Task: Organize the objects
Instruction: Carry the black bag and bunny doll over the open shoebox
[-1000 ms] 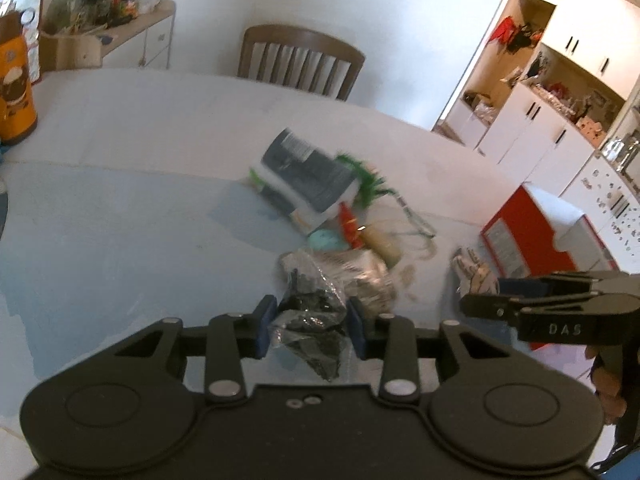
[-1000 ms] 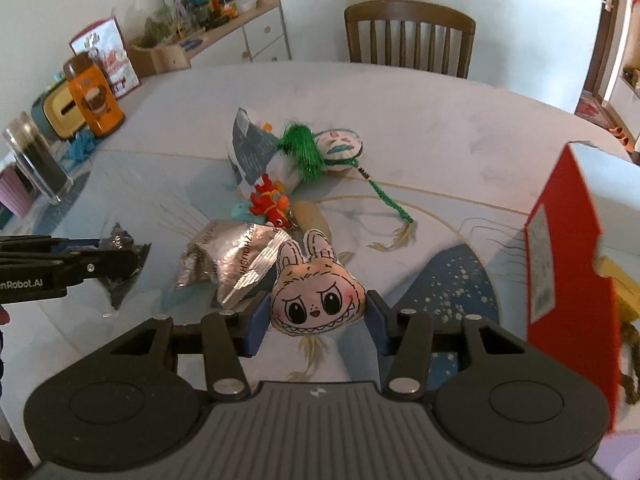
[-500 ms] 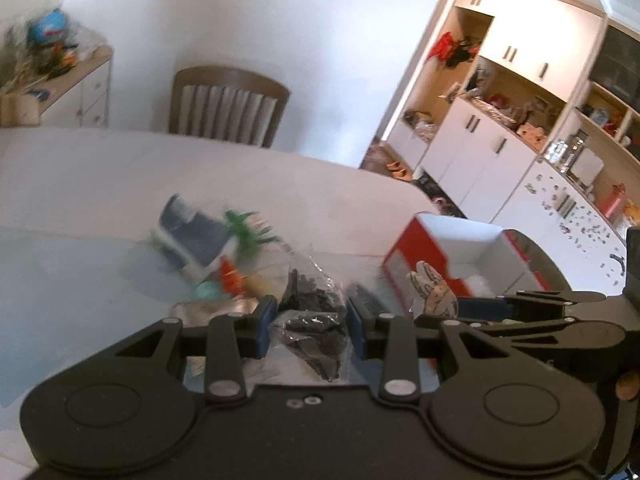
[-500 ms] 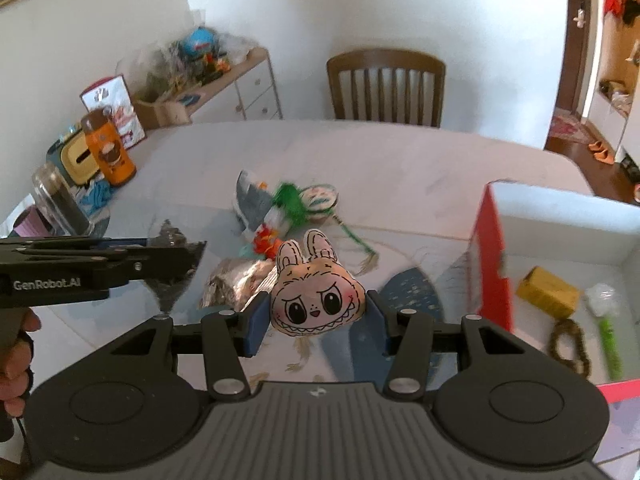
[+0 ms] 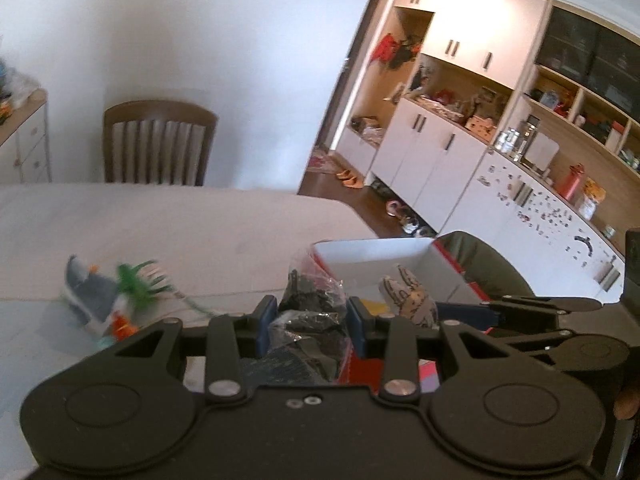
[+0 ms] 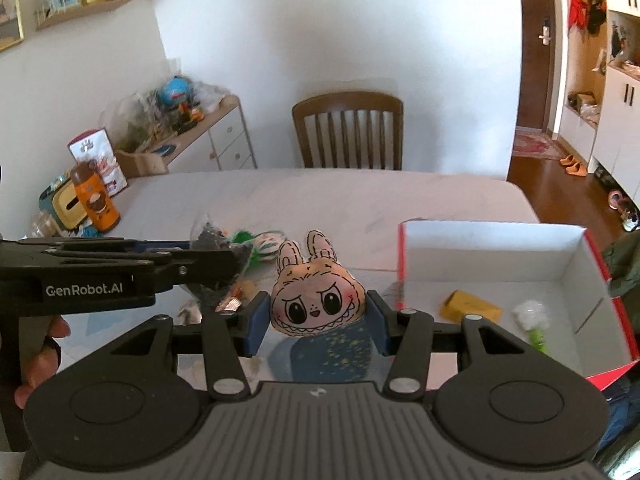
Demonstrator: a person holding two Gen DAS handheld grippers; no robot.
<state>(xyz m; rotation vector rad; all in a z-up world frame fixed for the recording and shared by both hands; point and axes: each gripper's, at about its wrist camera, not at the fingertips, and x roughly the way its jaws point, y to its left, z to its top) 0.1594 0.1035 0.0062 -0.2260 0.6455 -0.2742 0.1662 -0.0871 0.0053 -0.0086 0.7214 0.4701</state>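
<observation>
- My left gripper (image 5: 310, 322) is closed on a crinkled clear plastic bag of small black parts (image 5: 310, 312), held clear of the table between the blue pads.
- My right gripper (image 6: 316, 318) is clamped on a flat pink rabbit-eared monster-face plush (image 6: 314, 294), also held above the table.
- The red cardboard box with white inside (image 6: 496, 256) sits ahead and to the right of my right gripper; a yellow packet (image 6: 470, 305) and a white-and-green fluffy item (image 6: 532, 320) lie in it.
- In the left wrist view the plush and right gripper sit between my left gripper and the box.
- Ahead-left of the left gripper a blurred pile of grey, green and orange items (image 5: 114, 300) lies on the white table (image 5: 180, 224).
- A wooden slat-back chair (image 6: 347, 134) stands beyond the table's far edge.
</observation>
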